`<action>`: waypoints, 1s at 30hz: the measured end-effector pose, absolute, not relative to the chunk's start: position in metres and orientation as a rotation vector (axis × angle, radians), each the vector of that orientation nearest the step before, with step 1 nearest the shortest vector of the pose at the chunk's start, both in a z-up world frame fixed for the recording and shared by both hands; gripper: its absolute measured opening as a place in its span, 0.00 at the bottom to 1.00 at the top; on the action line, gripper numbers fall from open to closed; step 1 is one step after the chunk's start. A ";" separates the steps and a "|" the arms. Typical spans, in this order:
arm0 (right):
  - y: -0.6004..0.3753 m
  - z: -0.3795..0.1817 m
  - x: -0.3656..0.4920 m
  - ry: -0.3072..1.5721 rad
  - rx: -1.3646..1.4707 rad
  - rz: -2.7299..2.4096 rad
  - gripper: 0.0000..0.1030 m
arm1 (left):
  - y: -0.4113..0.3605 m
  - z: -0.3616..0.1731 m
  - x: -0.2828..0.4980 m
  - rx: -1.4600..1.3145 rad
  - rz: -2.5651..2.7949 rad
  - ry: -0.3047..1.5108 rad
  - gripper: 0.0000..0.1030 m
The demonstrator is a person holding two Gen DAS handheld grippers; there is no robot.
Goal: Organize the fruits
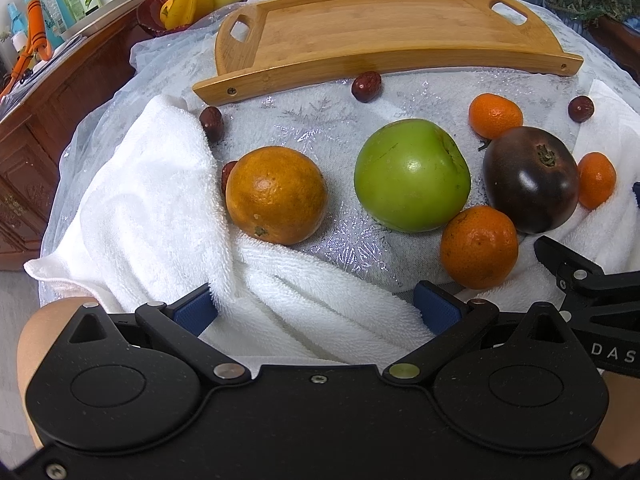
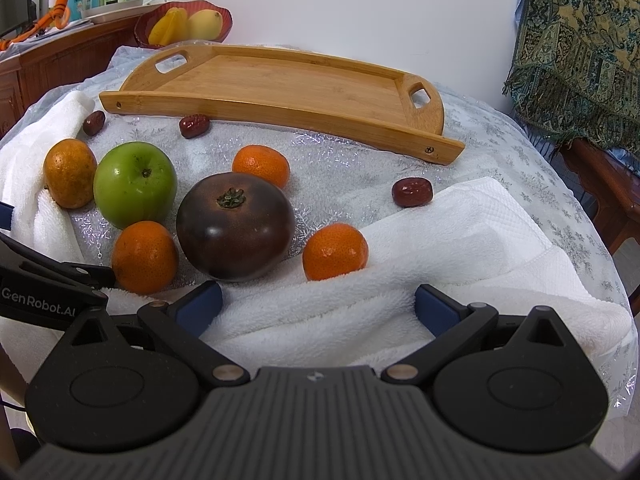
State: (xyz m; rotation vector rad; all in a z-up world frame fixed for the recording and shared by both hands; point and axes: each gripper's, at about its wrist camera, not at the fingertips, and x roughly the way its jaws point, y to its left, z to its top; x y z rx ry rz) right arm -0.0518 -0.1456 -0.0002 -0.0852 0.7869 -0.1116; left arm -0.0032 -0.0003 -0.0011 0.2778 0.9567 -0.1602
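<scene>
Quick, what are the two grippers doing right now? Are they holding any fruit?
Left gripper: open, holding nothing, over the white towel.
Right gripper: open, holding nothing, also over the towel.

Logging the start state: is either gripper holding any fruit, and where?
Nothing is held. The left gripper and right gripper are both open over the white towel.
</scene>
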 end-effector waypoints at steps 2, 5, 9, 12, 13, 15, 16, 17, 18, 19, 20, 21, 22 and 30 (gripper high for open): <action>-0.147 0.000 -0.051 0.794 -0.074 -0.109 1.00 | 0.000 -0.001 -0.005 0.279 -0.159 0.948 1.00; -0.148 0.000 -0.051 0.797 -0.074 -0.108 1.00 | 0.000 0.000 -0.009 0.277 -0.155 0.930 1.00; -0.148 0.000 -0.051 0.799 -0.074 -0.107 1.00 | 0.000 0.000 -0.010 0.270 -0.150 0.922 1.00; -0.147 0.001 -0.051 0.807 -0.080 -0.101 1.00 | 0.001 0.001 -0.012 0.268 -0.150 0.917 1.00; -0.147 0.002 -0.051 0.808 -0.085 -0.098 1.00 | 0.001 0.002 -0.013 0.267 -0.152 0.916 1.00; -0.146 0.004 -0.054 0.793 -0.084 -0.097 1.00 | 0.002 0.003 -0.014 0.266 -0.163 0.911 1.00; -0.146 0.006 -0.057 0.777 -0.078 -0.095 1.00 | 0.003 0.005 -0.016 0.260 -0.171 0.905 1.00; -0.146 0.007 -0.060 0.762 -0.071 -0.092 1.00 | 0.005 0.008 -0.018 0.248 -0.182 0.896 1.00; -0.147 0.009 -0.063 0.742 -0.066 -0.086 1.00 | 0.008 0.011 -0.019 0.230 -0.194 0.883 1.00; -0.147 0.012 -0.067 0.720 -0.059 -0.078 1.00 | 0.011 0.014 -0.020 0.210 -0.207 0.869 1.00; -0.147 0.014 -0.070 0.699 -0.053 -0.073 1.00 | 0.013 0.018 -0.022 0.192 -0.223 0.855 1.00; -0.148 0.016 -0.072 0.677 -0.045 -0.066 0.99 | 0.015 0.021 -0.023 0.182 -0.237 0.843 1.00; -0.149 0.019 -0.075 0.658 -0.033 -0.056 0.98 | 0.016 0.024 -0.023 0.177 -0.252 0.834 1.00; -0.153 0.025 -0.079 0.600 -0.007 -0.034 0.77 | 0.040 0.041 -0.023 -0.011 -0.325 0.790 0.91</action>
